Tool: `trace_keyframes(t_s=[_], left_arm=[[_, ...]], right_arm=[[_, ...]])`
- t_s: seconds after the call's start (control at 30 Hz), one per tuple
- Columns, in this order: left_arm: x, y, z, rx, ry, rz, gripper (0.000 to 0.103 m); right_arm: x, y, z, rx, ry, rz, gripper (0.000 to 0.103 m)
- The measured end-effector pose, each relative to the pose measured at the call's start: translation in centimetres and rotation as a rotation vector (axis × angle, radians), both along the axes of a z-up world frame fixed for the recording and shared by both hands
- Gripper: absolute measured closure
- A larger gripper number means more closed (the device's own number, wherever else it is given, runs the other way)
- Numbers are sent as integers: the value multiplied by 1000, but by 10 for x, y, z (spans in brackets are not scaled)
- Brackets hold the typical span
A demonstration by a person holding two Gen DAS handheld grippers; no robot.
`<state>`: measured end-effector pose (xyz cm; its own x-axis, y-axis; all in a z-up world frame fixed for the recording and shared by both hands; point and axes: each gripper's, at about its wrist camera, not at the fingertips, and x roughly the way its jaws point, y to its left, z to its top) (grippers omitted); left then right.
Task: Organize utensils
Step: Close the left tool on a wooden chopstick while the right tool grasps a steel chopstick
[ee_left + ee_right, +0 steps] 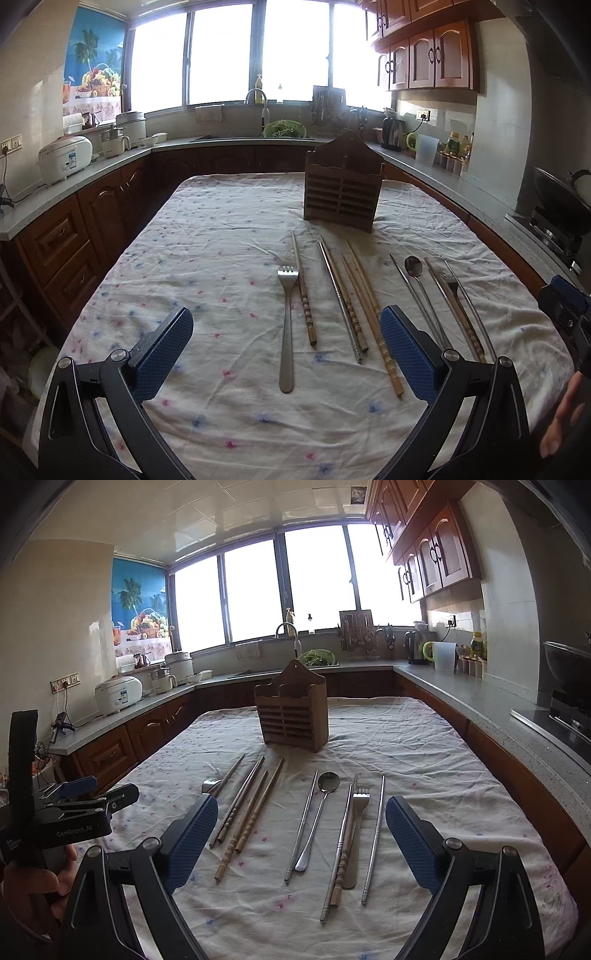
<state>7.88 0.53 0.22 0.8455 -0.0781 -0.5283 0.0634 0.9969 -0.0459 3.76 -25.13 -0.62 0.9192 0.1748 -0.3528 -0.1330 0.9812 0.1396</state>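
- Both hand-held grippers hover with jaws spread wide and nothing between them above a counter draped in a wrinkled white cloth with small pink and blue flowers [221,236]: the left hand-held gripper [286,349] and the right hand-held gripper [301,840], each with blue textured pads.
- A slatted brown wooden utensil holder with a peaked back [341,184] stands upright at the far middle of the cloth, apart from the cutlery.
- Nearer the cameras the utensils lie flat in a loose row, handles toward the viewer. At the left, a stainless steel fork [287,325] lies just beside a single brown bamboo chopstick [303,291].
- To their right lies a cluster of wooden and metal chopsticks [354,306].
- Farther right, a long-handled steel spoon [320,812] lies between metal chopsticks [375,834], near a second steel fork [356,830] that rests against a wooden chopstick.
- A person's hand [33,882] grips the left tool's handle.
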Motion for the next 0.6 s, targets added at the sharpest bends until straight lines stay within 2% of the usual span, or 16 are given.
trace_keyframes(t_s=[0.1,0.17,0.27,0.37,0.6], left_arm=[[21,-2,0,2,33,-7,0],[34,-2,0,-5,54,-17,0],[53,-3,2,-8,77,-35,0],[73,-4,5,-10,100,-49,4],[130,-3,5,-29,196,-81,15]], right_arm=[[18,-4,0,20,41,11,11],[31,-7,0,39,73,19,20],[53,-9,1,63,123,36,26],[74,-9,2,80,164,58,34],[126,-1,3,113,251,114,46]])
